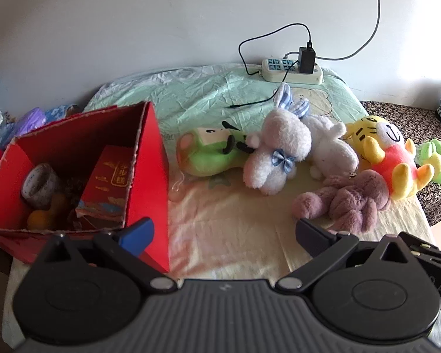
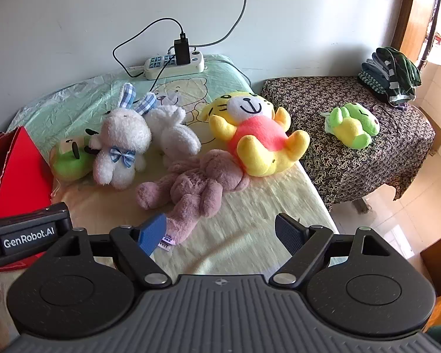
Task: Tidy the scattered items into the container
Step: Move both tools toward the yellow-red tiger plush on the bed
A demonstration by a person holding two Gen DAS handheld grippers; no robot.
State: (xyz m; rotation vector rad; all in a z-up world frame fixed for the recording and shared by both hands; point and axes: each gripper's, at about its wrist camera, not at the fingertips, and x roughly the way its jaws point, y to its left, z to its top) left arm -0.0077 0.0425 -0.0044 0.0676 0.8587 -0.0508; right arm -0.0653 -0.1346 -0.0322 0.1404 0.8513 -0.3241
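Your red box [image 1: 150,158] sits at the bed's left, already holding a tape roll [image 1: 39,186]. Right of it lie the yellow tiger [image 2: 255,135], mauve plush [image 2: 197,188] (nearest you), white rabbit [image 2: 120,150] and green toy [image 2: 70,158]. Your left gripper [image 1: 220,232] and right gripper [image 2: 219,232] both gape, empty.

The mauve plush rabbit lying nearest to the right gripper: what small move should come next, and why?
Probably ease the right gripper forward and down over the mauve plush rabbit. Its jaws stand open and empty, the rabbit's leg lies just ahead of its blue finger pad, and the red cardboard box waits at the left.
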